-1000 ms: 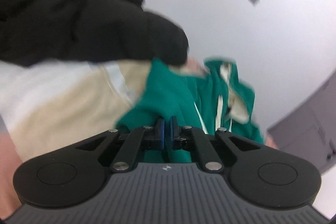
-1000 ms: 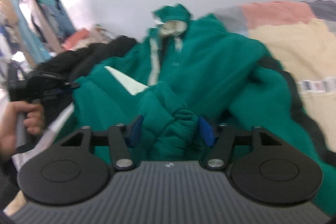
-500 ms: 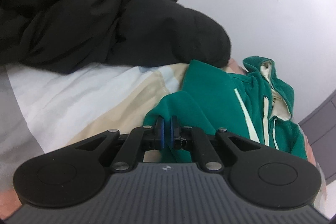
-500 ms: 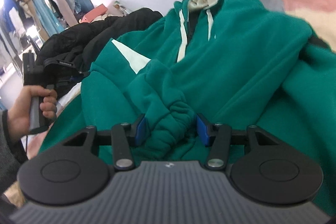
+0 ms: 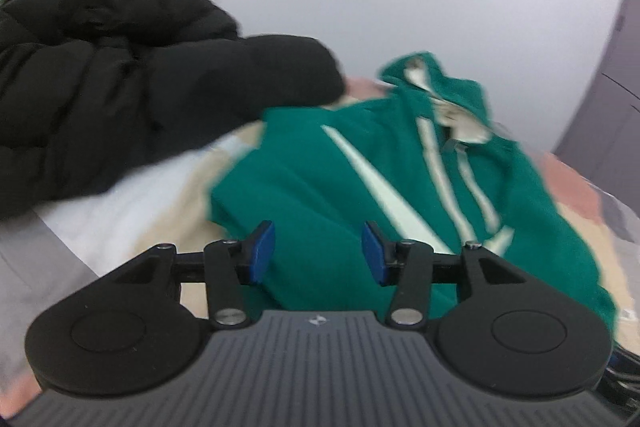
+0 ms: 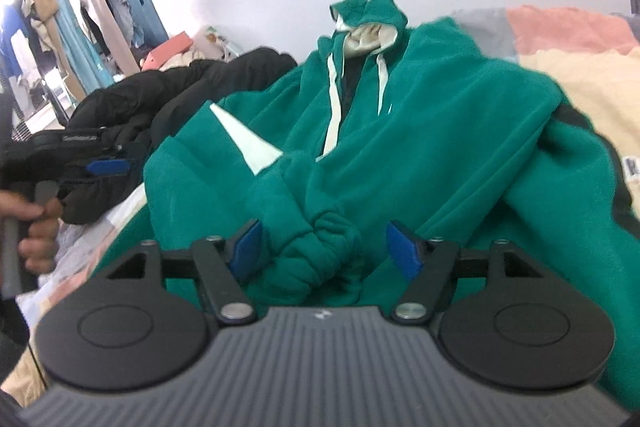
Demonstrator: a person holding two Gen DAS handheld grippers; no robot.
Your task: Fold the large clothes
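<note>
green hoodie cuff (image 6: 320,243) between opening right gripper (image 6: 326,251) pads

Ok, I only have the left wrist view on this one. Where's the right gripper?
Observer: The right gripper is over the hoodie, astride a bunched cuff. Its jaws are opening and the pads are clear of the cuff.
Operator: And the other sleeve?
Observer: The other sleeve runs out toward the right edge of the right wrist view and looks not yet folded in.
Operator: Who's holding my gripper?
Observer: A hand grips the handle of the left gripper, beside the jacket. Its jaws are opening, with nothing between them.
</note>
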